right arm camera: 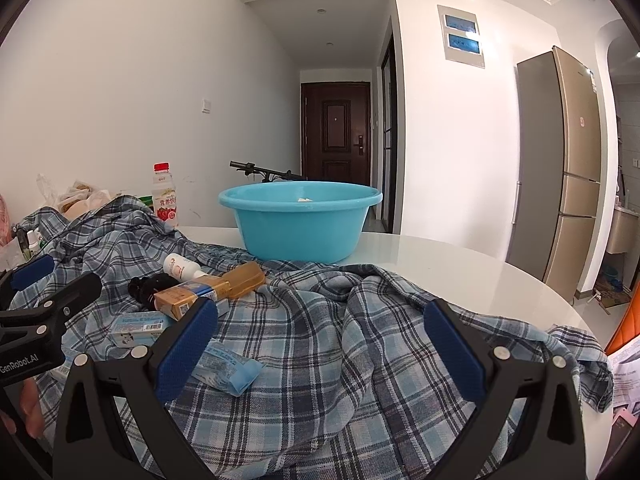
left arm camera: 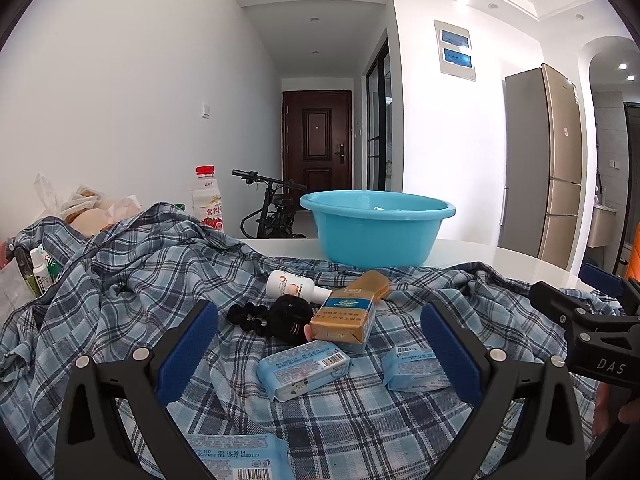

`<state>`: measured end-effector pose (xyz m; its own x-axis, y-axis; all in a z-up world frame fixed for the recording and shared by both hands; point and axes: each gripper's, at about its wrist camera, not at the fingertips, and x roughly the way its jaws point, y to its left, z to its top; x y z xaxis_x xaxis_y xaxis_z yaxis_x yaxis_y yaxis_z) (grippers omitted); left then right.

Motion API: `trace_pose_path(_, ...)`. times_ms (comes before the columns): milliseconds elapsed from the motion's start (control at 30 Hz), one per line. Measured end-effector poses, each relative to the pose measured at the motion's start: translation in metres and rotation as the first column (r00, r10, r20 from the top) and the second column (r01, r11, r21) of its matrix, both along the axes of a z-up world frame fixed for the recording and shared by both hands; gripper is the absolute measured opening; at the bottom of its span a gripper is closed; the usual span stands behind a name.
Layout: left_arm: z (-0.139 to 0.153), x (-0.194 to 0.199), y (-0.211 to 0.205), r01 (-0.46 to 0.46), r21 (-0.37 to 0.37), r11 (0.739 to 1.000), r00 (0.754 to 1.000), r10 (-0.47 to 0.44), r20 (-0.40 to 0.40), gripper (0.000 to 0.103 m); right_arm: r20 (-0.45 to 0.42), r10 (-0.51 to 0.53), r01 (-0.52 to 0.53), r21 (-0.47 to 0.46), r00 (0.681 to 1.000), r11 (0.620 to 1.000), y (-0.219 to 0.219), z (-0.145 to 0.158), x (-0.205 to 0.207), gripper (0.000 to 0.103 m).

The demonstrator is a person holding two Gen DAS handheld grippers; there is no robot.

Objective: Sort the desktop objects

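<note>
Two low wrist views, side by side, facing basin (left arm camera: 376, 232), sharing plaid cloth (right arm camera: 320, 340)

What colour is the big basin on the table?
Light blue basin, clearest in the right wrist view.

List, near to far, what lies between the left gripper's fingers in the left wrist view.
Barcoded wipes pack → tissue pack → tan-and-blue carton → white bottle → blue basin. All rest on the plaid cloth, save the basin behind it.
</note>
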<state>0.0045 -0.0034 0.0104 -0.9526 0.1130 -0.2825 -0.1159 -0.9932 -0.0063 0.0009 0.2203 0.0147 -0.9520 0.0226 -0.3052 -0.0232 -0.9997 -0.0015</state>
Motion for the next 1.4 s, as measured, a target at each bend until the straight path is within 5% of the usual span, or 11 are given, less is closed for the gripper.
trace_pose_path(1400, -0.0002, 0.0, 0.0003, 0.002, 0.001, 1.0, 1.0, -0.002, 0.0, 0.103, -0.004, -0.009, 0.009, -0.005, 1.0, 1.0, 0.0002, -0.0006, 0.0006, 0.103)
